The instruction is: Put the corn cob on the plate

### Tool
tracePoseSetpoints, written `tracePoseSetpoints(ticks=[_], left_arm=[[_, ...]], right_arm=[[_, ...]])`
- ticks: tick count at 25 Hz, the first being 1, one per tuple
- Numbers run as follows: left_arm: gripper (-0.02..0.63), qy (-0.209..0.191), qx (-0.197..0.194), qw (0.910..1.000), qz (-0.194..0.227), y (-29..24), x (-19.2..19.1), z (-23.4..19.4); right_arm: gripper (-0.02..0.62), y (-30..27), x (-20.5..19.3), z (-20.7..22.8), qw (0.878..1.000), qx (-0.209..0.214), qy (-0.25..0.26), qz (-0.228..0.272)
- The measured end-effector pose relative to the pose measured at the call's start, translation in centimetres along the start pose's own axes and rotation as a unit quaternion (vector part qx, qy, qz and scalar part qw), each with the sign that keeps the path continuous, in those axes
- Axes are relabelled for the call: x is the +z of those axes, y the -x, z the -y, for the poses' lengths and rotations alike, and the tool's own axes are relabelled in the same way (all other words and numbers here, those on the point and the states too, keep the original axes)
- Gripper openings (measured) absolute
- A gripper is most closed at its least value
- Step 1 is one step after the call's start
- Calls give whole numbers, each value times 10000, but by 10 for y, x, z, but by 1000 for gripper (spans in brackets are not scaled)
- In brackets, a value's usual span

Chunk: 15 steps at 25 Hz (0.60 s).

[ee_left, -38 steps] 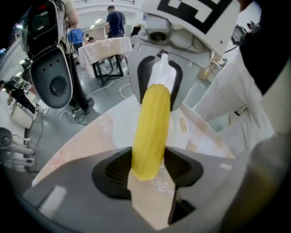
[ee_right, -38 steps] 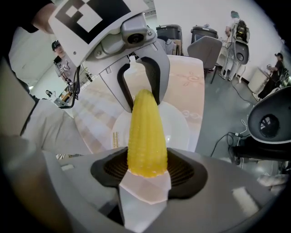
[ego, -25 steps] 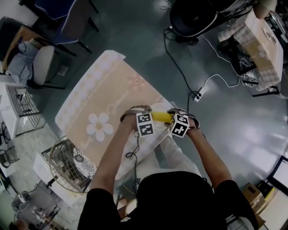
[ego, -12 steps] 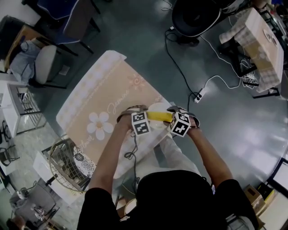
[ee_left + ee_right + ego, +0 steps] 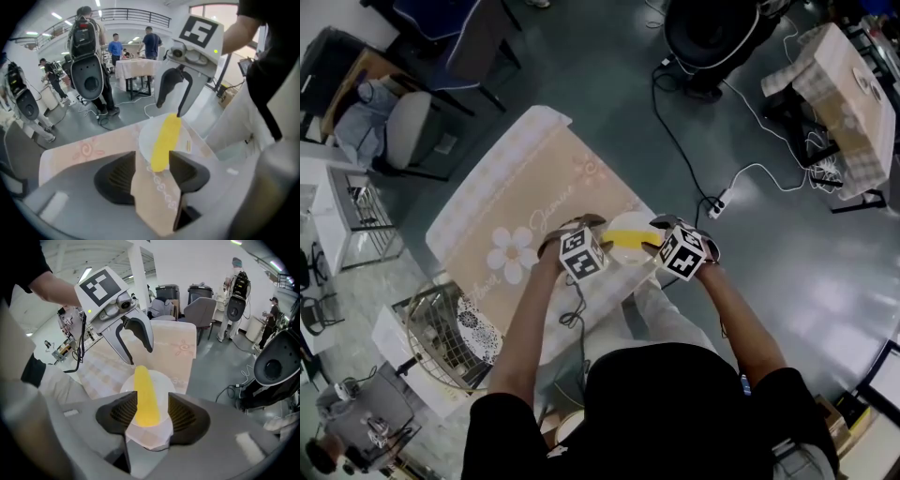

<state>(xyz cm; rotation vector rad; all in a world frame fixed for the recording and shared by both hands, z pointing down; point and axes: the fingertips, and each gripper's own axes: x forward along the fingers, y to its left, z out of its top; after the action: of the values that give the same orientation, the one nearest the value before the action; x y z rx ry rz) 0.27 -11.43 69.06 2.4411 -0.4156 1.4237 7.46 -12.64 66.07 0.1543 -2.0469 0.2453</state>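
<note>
The corn cob (image 5: 628, 243) lies flat on the white plate (image 5: 628, 223) in the middle of the head view. Its long axis runs left to right, from one gripper to the other. The left gripper (image 5: 153, 161) and the right gripper (image 5: 153, 401) hang over its two ends, equally near. Both pairs of jaws have just been closing a little, yet they stand apart and pinch nothing.

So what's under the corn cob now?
The white plate, on the beige tablecloth. The corn cob lies across the plate's middle and covers that strip, so nothing beneath it there can be seen.
</note>
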Motion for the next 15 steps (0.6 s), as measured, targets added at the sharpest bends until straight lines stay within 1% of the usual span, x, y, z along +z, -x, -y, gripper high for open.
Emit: tracePoseSetpoints(ticks=[3, 6, 11, 15], left_arm=[[236, 105, 372, 9988, 286, 13, 15, -5], [225, 312, 733, 9950, 600, 25, 33, -11], [185, 708, 1216, 9852, 979, 39, 57, -20], [147, 1077, 1514, 9757, 1162, 49, 66, -25]], right_arm=[[174, 10, 8, 5, 9998, -97, 39, 152], [143, 20, 17, 12, 9991, -213, 104, 365], [89, 38, 30, 26, 9962, -358, 123, 782], [52, 44, 41, 33, 9940, -306, 154, 1035]])
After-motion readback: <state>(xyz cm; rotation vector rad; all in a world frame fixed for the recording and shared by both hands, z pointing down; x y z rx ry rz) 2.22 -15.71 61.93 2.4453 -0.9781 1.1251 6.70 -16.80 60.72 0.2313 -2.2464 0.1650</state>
